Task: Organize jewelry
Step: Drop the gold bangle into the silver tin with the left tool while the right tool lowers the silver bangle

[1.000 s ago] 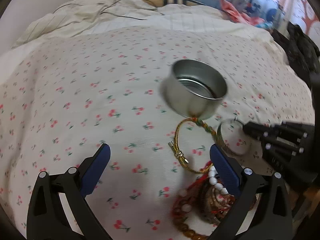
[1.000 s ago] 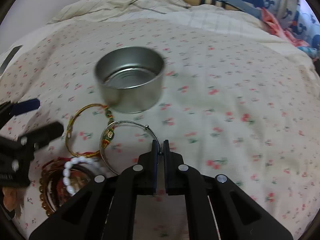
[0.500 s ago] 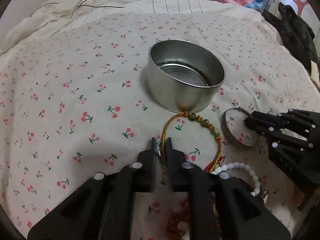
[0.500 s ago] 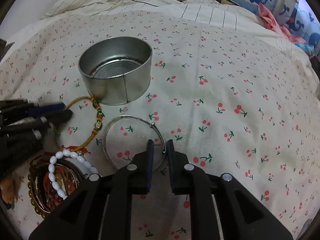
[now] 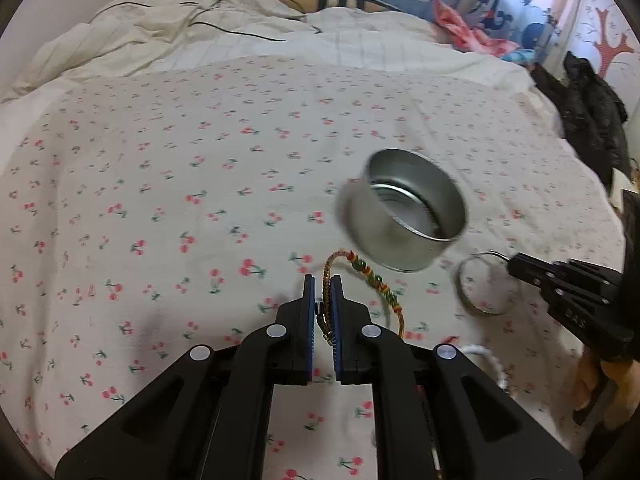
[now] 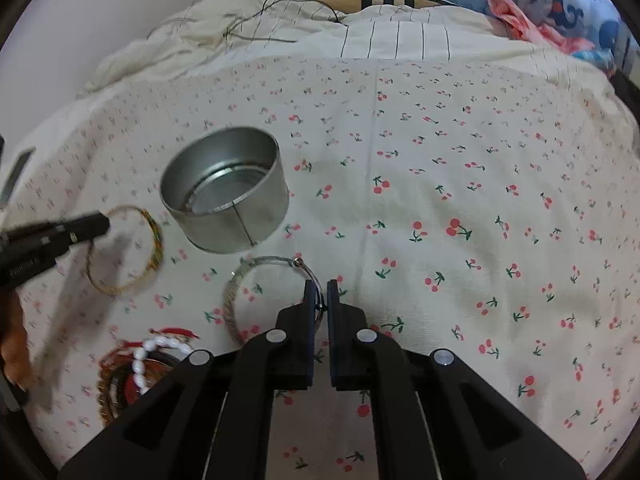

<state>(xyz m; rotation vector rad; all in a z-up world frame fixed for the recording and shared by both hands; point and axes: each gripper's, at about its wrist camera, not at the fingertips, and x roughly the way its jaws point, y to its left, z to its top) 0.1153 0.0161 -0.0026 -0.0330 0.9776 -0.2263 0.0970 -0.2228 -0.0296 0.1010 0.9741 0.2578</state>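
Both hand-held grippers grasp bracelets on the bed beside the tin.

The left hand-held gripper [image 5: 324,280] is clenched on the gold cord bracelet [image 5: 374,280], whose beaded arc curves out to the right of its fingers, just in front of the tin [image 5: 404,232]. The right hand-held gripper [image 6: 320,286] is clenched on the thin rim of the silver bangle [image 6: 240,280], which lies flat on the cherry-print sheet [image 6: 440,160] close below the tin [image 6: 228,196]. The tin stands upright and open, and only its ridged bottom shows inside. From the right wrist, the cord bracelet [image 6: 152,232] sits left of the tin, with the left gripper's tip [image 6: 86,226] at its rim. A pile of other pieces lies lower left: white beads [image 6: 156,350] draped over brown beads [image 6: 105,380] and red cord [image 6: 176,332].
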